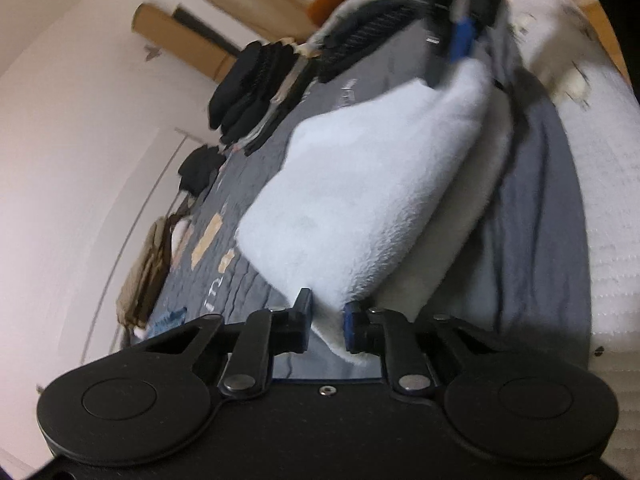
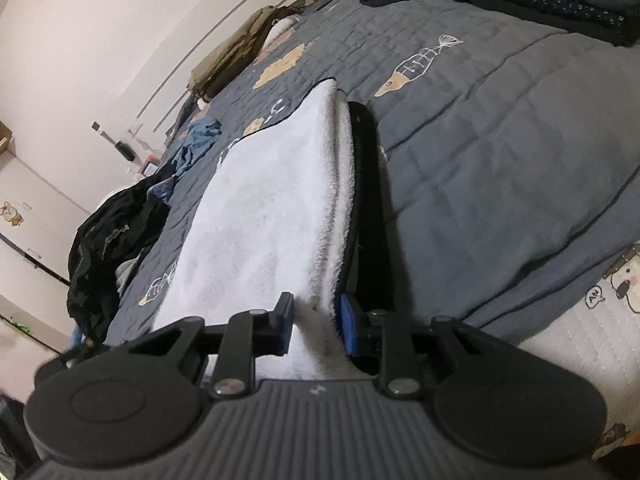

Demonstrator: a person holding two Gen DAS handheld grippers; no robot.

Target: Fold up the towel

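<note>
Beside "AN" bubble (image 2: 595, 297): towel (image 2: 264, 216)

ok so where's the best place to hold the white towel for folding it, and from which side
By its corners along one edge, coming in flat from the edge side. The white towel is soft and hangs slack, so one grip point would let it droop. The left gripper and right gripper each already pinch an end, stretching it over the grey quilt.
</note>
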